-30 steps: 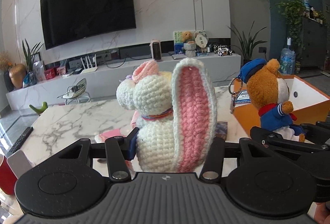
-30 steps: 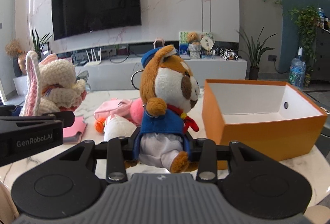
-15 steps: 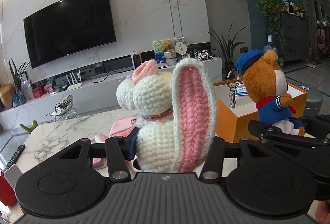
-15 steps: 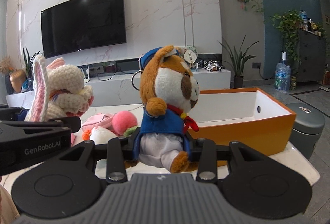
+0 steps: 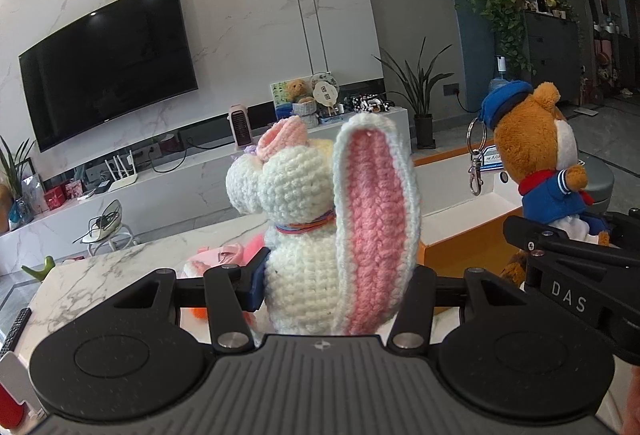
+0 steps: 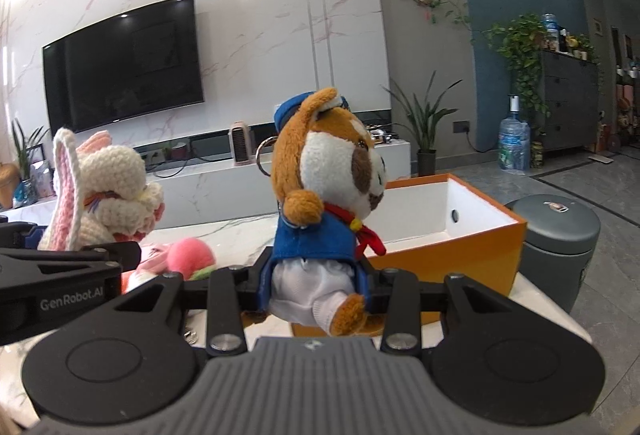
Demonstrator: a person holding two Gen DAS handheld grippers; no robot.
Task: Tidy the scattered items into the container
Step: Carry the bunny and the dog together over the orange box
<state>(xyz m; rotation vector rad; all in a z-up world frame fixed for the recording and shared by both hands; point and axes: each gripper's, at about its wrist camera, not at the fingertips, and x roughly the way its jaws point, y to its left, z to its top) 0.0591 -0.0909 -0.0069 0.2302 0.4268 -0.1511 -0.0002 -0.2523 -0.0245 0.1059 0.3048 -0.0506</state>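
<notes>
The crocheted rabbit is being held upright in the left gripper, fingers pinching its body; the sailor-suited plush dog is likewise being clamped at the waist by the right gripper. Both are hanging clear of the marble table, near the open orange box, seemingly ready for dropping in. Pink toys are lying behind.

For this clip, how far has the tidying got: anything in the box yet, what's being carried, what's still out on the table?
Nothing shows inside the orange box, though its floor is partly hidden. In hand: the left claw grips the crochet bunny, and the right claw grips the sailor bear, both lifted near the box. Left: pink plush toys lying on the marble table.
</notes>
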